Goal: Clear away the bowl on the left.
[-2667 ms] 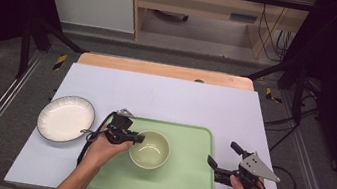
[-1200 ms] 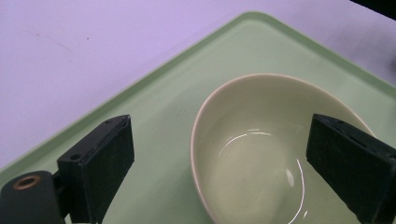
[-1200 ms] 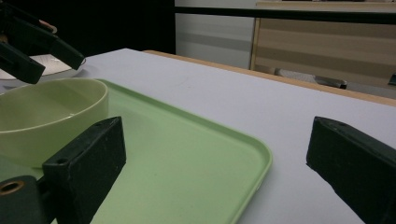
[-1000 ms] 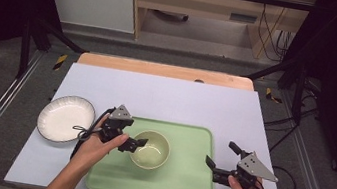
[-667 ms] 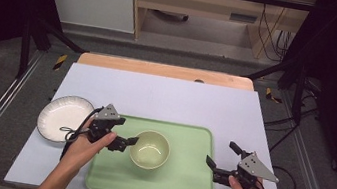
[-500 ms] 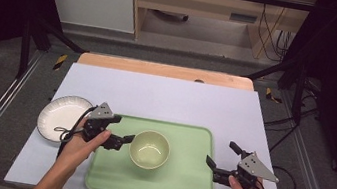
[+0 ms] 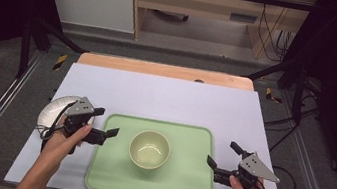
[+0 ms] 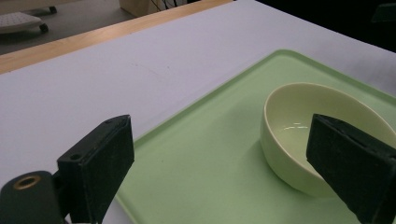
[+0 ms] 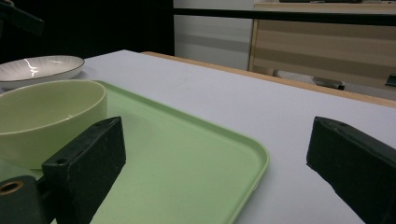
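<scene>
A pale yellow-green bowl stands upright and empty in the middle of a light green tray. My left gripper is open over the tray's left edge, a short way left of the bowl and not touching it. In the left gripper view the bowl lies ahead on the tray, partly behind the right-hand jaw of the gripper. My right gripper is open and empty at the tray's right edge. The right gripper view has the gripper facing the bowl across the tray.
A white plate lies on the white table top left of the tray, partly under my left hand; it is also in the right gripper view as the plate. A wooden strip runs along the table's far edge.
My left gripper has drawn back leftward from the bowl's rim to the tray's left edge, leaving the bowl on the tray. The right gripper has stayed put.
</scene>
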Demonstrator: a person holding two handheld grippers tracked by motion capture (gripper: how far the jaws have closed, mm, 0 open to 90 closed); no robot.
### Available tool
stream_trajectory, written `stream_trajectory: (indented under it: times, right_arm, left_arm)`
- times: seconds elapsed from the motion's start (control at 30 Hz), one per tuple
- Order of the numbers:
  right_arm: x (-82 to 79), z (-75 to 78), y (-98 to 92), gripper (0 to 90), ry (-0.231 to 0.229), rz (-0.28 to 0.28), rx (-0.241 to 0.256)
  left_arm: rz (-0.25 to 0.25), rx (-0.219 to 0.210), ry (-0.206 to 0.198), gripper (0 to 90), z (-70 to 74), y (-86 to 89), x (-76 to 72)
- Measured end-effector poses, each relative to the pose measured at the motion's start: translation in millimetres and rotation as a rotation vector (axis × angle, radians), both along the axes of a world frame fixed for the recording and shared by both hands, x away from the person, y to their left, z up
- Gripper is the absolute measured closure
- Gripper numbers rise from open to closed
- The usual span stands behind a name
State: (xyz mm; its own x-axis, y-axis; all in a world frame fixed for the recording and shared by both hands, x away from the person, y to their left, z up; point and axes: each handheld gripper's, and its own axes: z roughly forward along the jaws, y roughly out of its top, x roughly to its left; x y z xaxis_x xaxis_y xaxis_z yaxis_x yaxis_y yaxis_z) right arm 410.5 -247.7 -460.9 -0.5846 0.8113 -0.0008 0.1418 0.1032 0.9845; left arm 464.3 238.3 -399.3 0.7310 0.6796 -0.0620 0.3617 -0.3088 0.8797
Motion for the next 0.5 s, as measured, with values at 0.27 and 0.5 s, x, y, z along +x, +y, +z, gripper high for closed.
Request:
stream_trajectory:
  times: [0.27, 0.5]
  right_arm:
    - [-0.2, -0.3, 0.6, 4.9, 0.006, 0.001, -0.003]
    - [-0.1, -0.5, 1.7, 4.8, 0.007, 0.006, -0.007]
  left_arm:
    - [-0.011, -0.041, -0.035, 7.7, -5.9, 19.6, -3.7]
    - [-0.027, -0.029, -0.060, 6.8, -15.8, 30.9, -4.8]
